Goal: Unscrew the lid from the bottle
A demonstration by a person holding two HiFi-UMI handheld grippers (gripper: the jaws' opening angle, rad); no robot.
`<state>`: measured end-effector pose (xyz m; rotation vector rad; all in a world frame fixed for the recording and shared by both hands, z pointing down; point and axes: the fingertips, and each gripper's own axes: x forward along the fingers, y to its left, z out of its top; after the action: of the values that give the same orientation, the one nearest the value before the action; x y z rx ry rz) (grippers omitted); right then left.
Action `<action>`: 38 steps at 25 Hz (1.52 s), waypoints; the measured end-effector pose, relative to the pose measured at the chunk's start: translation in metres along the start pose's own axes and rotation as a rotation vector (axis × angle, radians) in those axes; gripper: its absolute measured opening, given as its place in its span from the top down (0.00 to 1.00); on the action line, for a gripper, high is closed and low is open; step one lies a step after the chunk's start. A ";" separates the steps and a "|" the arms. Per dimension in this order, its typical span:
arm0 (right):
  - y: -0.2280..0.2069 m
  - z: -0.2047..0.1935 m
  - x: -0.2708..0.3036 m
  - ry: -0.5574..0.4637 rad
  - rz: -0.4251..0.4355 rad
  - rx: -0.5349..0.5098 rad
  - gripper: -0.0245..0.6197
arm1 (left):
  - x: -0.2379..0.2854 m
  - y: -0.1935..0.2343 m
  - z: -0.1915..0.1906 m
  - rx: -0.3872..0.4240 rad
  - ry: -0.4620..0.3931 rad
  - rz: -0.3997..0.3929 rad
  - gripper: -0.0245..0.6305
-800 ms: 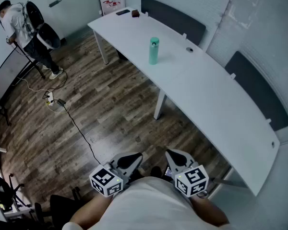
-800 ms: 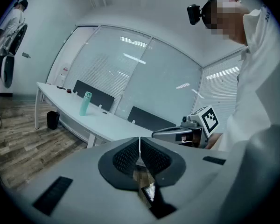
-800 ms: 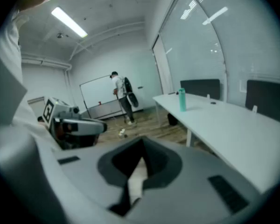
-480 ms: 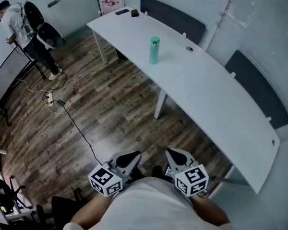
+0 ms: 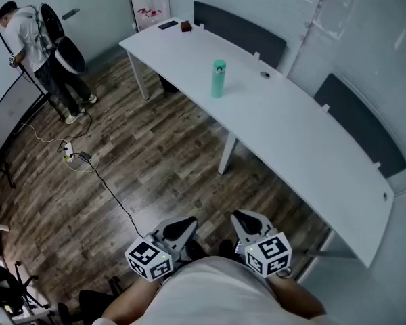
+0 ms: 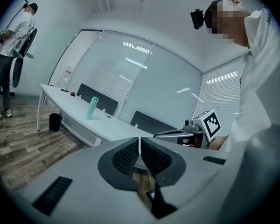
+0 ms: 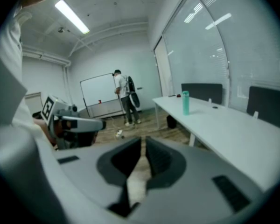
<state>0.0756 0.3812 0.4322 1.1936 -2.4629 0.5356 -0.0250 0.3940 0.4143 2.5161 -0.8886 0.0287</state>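
Note:
A teal bottle [image 5: 218,78] with its lid on stands upright on the long white table [image 5: 291,134], far from me; it also shows small in the left gripper view as the bottle [image 6: 90,108] and in the right gripper view as the bottle [image 7: 185,102]. My left gripper [image 5: 183,227] and right gripper [image 5: 247,223] hang close to my body over the wooden floor, both shut with nothing between the jaws. In the left gripper view the left gripper [image 6: 140,148] has its pads together; in the right gripper view the right gripper [image 7: 143,154] stands the same.
A person [image 5: 27,39] with a backpack stands at the far left by a whiteboard. A cable and power strip [image 5: 74,153] lie on the floor. Two dark chairs [image 5: 240,32] stand behind the table. Small dark items [image 5: 176,25] lie at the table's far end.
The head view has shifted slightly, so the table and bottle sit a little higher in the picture. The person at far left has stepped a bit. Both grippers stay shut near my body.

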 end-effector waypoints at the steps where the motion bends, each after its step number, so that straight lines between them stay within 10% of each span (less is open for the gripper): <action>1: 0.003 0.000 0.002 0.002 -0.006 0.000 0.92 | -0.003 0.002 0.000 0.000 0.000 -0.005 0.91; 20: 0.004 0.019 0.050 0.014 -0.010 -0.016 0.78 | -0.016 0.041 0.008 -0.032 0.004 0.003 0.91; 38: -0.099 0.096 0.154 0.001 0.097 -0.064 0.78 | 0.095 0.131 0.077 -0.036 -0.045 0.076 0.91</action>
<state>0.0504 0.1762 0.4389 1.0532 -2.5271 0.4791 -0.0384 0.2152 0.4173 2.4580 -0.9933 -0.0200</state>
